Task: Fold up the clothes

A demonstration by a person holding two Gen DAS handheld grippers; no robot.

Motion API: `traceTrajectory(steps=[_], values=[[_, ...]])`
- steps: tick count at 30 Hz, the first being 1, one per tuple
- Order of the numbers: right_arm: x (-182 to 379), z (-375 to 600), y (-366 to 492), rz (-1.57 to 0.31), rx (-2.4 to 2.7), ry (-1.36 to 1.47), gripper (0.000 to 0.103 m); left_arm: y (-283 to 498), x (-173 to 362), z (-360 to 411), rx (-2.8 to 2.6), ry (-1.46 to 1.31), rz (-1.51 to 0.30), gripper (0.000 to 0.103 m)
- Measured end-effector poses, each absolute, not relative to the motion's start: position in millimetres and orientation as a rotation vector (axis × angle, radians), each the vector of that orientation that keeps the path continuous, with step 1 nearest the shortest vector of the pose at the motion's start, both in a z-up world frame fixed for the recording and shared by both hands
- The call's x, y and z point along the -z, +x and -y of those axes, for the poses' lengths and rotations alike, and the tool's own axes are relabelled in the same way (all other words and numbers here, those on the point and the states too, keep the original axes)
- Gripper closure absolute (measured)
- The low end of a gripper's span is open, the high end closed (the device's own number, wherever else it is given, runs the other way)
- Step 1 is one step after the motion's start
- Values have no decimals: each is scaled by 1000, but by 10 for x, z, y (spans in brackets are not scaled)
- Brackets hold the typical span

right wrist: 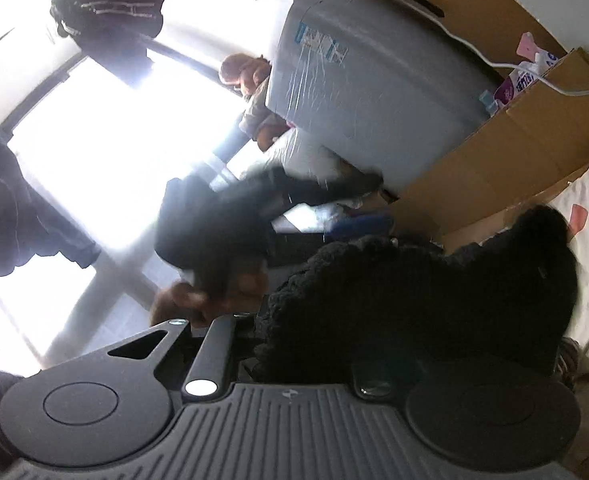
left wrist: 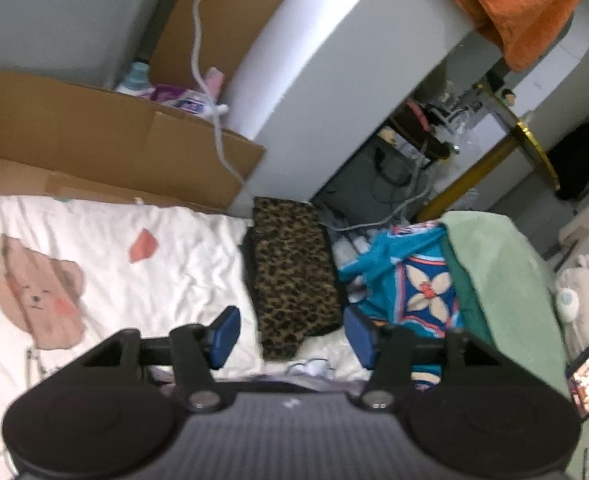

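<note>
Left gripper [left wrist: 292, 334], released; leopard garment [left wrist: 294, 276] at 12 o'clock, long axis 12–6. Right gripper [right wrist: 294, 344] grasping black fleece [right wrist: 422, 300].

White bear-print bed sheet [left wrist: 106, 264], leopard-print cloth [left wrist: 294, 276] folded on it, teal patterned garment [left wrist: 410, 276] alongside, green towel [left wrist: 502, 276] at right edge

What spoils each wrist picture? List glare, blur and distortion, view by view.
Left wrist view: soft all over, fisheye bends the white cabinet and cardboard box; even light, no glare; left gripper open above the leopard-print garment. Right wrist view: window blown out white; dark motion-blurred shape at centre; black fuzzy garment hides the right gripper's fingers.
</note>
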State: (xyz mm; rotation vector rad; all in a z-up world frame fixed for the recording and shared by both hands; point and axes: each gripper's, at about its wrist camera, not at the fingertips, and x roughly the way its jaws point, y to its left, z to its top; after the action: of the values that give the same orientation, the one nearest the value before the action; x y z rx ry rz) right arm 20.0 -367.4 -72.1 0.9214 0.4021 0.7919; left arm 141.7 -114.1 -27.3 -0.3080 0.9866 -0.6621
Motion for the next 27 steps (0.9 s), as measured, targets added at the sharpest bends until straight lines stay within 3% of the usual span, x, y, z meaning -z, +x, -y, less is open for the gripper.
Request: traceTrajectory(steps=[15, 27], values=[[-186, 3855, -272, -491, -592, 801, 87, 1340, 514, 709, 548, -292, -1027, 42], [-795, 3566, -156, -485, -481, 793, 87, 1218, 474, 485, 566, -323, -1013, 42]])
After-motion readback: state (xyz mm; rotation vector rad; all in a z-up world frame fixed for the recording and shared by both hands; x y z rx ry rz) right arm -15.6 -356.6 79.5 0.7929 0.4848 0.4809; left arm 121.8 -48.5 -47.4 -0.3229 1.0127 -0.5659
